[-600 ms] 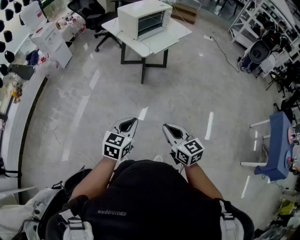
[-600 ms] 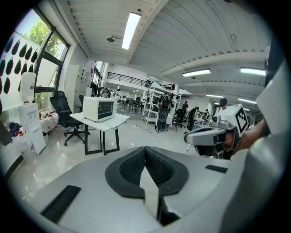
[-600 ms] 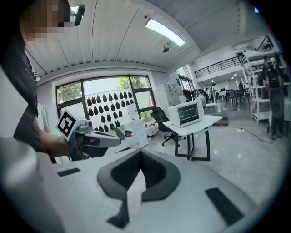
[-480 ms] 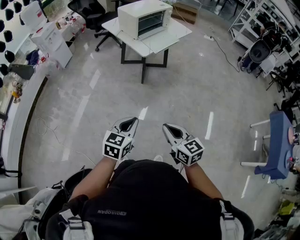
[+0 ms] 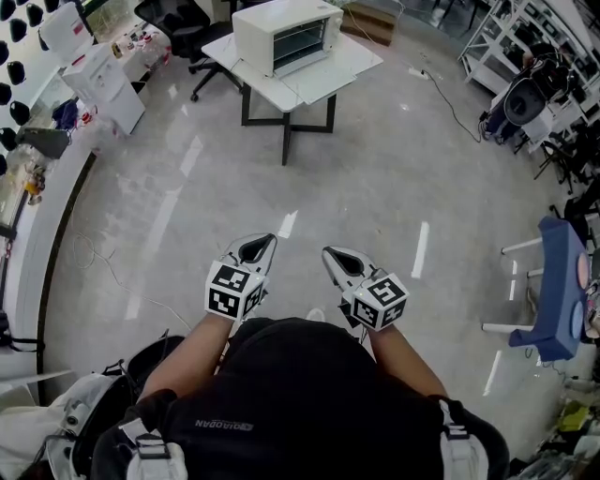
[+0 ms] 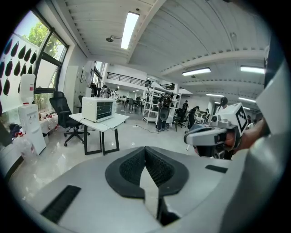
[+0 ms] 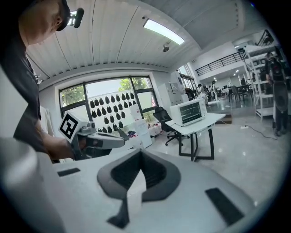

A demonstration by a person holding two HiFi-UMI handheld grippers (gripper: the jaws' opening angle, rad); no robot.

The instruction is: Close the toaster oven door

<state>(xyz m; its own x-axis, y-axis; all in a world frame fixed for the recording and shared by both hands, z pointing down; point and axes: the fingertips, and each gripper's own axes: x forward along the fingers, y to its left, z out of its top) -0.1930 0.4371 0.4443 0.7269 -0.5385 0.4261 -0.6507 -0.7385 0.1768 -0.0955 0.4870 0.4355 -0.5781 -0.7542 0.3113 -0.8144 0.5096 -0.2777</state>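
The white toaster oven (image 5: 286, 36) stands on a white table (image 5: 328, 80) far across the floor; its dark front faces me, and from here I cannot tell how its door stands. It also shows small in the left gripper view as the toaster oven (image 6: 97, 109) and in the right gripper view as the toaster oven (image 7: 191, 112). My left gripper (image 5: 261, 244) and right gripper (image 5: 334, 255) are held side by side close to my body, well short of the table. Both are shut with nothing between the jaws, as the left gripper (image 6: 145, 152) and right gripper (image 7: 141, 157) show in their own views.
A black office chair (image 5: 178, 19) sits left of the table. White cabinets and a water bottle (image 5: 98, 80) line the left wall. A blue stand (image 5: 558, 291) is at the right, shelving and gear (image 5: 525, 94) at the far right, and a cable (image 5: 441, 89) lies on the glossy floor.
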